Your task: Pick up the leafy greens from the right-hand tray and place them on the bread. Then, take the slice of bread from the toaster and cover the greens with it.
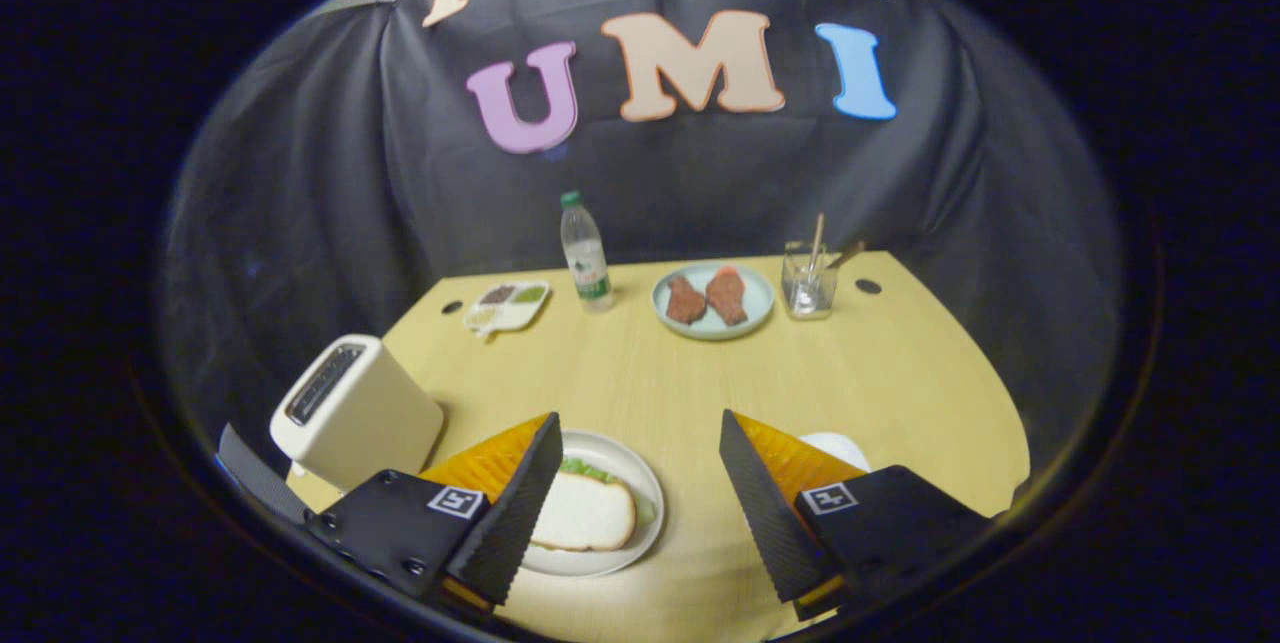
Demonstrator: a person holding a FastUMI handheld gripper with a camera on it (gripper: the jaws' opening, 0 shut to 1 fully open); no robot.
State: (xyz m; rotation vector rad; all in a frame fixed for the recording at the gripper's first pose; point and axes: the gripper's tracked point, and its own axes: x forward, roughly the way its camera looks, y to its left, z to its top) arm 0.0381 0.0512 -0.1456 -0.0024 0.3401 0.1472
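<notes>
The tool hangs above the near part of the pale wooden tabletop, its two fingers spread wide with nothing between them but bare wood.

Just ahead of the left finger, partly hidden behind it, sits a round white plate. On it lies a white slice of bread, and a fringe of leafy greens peeks out from under the slice's far edge and at its right side. The slice covers most of the greens, and what lies beneath them cannot be told.

To the left of the plate, beside the left finger, stands a cream-coloured box-shaped toaster with a dark slot along its top; whether anything sits in the slot cannot be told. Behind the right finger a small part of a white dish or tray shows, most of it hidden by the finger, so its contents cannot be seen.

Well beyond the fingers, along the far side of the tabletop, stand four things in a row. At the left is a small white divided tray with dark and green fillings. Next to it is a clear plastic bottle with a green cap, upright. Then comes a pale blue round plate carrying two reddish-brown pieces of meat side by side. At the right stands a clear glass cup holding thin sticks that lean out of it.

The stretch of tabletop between the near plate and that far row is open.
</notes>
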